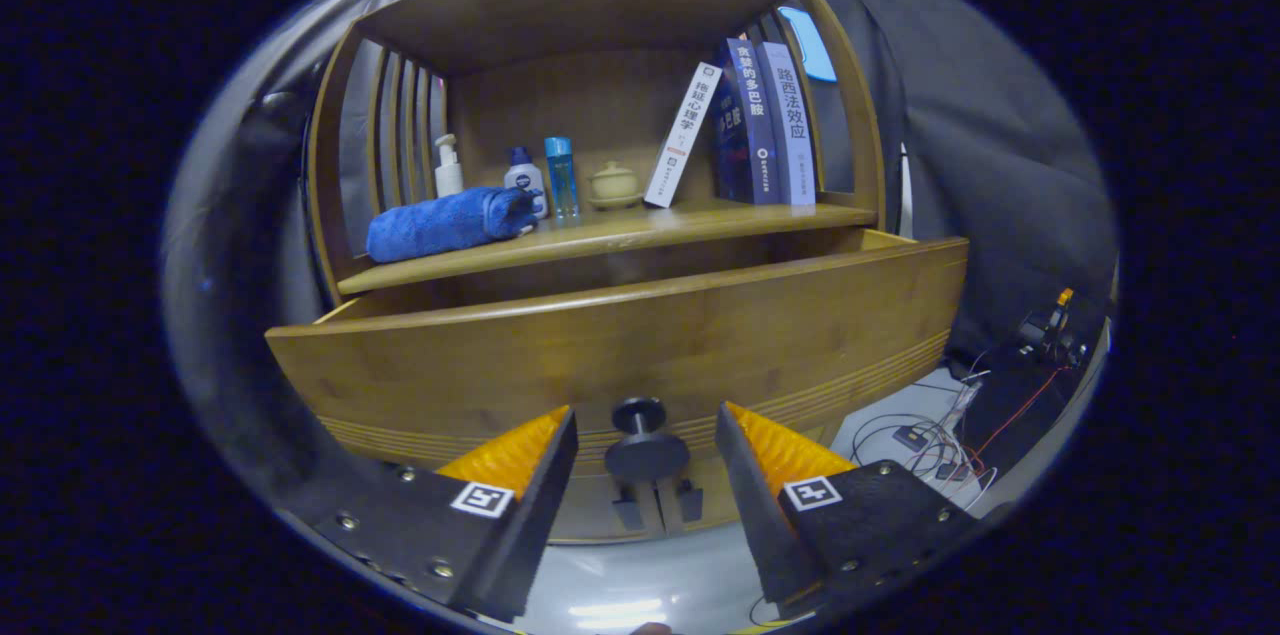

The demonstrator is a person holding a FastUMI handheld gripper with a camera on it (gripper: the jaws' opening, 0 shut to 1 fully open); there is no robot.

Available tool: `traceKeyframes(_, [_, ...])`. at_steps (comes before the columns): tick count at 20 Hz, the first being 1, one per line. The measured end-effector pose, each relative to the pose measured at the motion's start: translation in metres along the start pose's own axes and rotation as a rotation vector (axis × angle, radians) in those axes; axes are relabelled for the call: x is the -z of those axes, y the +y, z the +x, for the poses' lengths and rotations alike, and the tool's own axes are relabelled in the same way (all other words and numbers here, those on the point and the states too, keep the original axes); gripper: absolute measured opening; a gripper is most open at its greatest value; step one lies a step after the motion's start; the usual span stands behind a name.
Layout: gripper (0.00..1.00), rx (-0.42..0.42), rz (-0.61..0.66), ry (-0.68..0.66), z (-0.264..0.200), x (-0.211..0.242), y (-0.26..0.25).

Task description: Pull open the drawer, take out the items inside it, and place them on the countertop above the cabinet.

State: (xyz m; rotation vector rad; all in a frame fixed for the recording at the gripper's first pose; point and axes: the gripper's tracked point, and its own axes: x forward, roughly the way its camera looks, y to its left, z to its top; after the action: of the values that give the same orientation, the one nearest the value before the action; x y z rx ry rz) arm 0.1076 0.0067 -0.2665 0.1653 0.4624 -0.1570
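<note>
A wooden cabinet has its drawer pulled out toward me; the drawer's front panel hides what lies inside. A dark round knob sticks out of the front's lower middle. My gripper is open, one finger on each side of the knob with a gap to each. Above the drawer runs the countertop, a wooden shelf under a curved roof.
On the countertop lie a rolled blue towel, a white pump bottle, a small white bottle, a blue bottle, a small lidded pot and three books. Cables and small electronics sit on the floor at the right.
</note>
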Motion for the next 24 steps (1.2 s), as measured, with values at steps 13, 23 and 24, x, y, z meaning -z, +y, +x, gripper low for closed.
traceKeyframes(13, [0.90,-0.040,0.016,0.006,0.002,0.005,-0.003])
traceKeyframes(23, [0.78,-0.030,0.028,-0.039,0.001,-0.005,-0.007])
traceKeyframes(24, [0.75,-0.056,0.030,-0.031,0.004,-0.002,-0.001])
